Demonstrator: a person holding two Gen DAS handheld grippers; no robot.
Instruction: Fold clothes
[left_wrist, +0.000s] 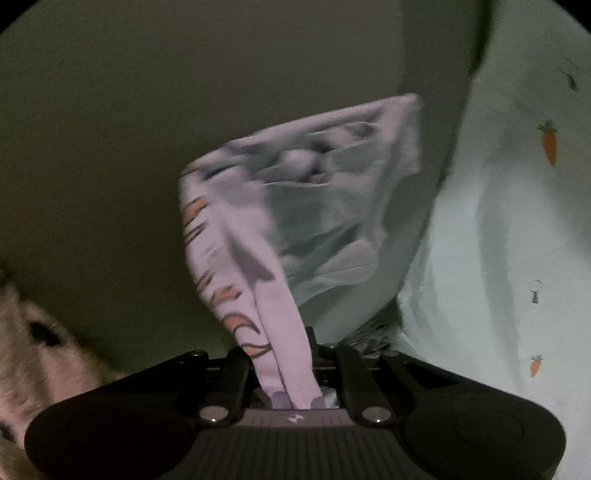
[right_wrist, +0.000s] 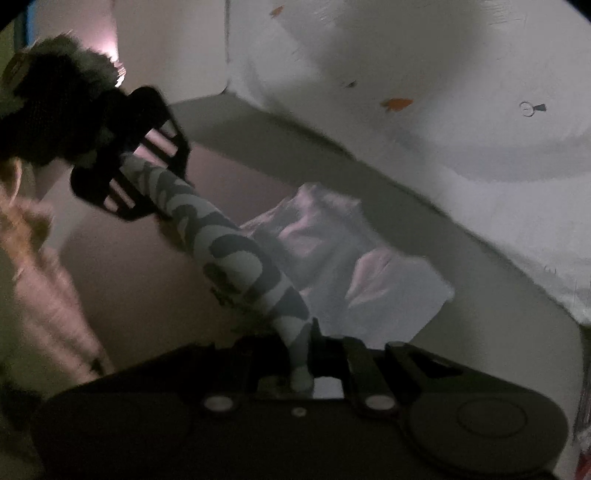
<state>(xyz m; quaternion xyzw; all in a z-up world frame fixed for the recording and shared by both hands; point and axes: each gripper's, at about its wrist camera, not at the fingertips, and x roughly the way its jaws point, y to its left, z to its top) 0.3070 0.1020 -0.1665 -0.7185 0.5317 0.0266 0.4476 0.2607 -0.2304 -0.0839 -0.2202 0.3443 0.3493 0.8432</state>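
- Left tool (left_wrist: 284, 373): matte black housing, ribbed centre panel with a small pale diamond mark, two silver round screws at the link pivots.
- Right tool (right_wrist: 301, 363): same black body, two silver screws, raised round disc on its right side.
- Dark fuzzy sleeve (right_wrist: 55, 99) seen behind the left tool.

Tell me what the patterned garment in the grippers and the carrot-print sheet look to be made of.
Patterned garment: soft, thin knit fabric, probably cotton jersey, matte; it bunches into a limp rope between the left gripper and right gripper.
Carrot-print sheet: smooth woven cloth, likely cotton, matte, draping in broad, shallow folds.
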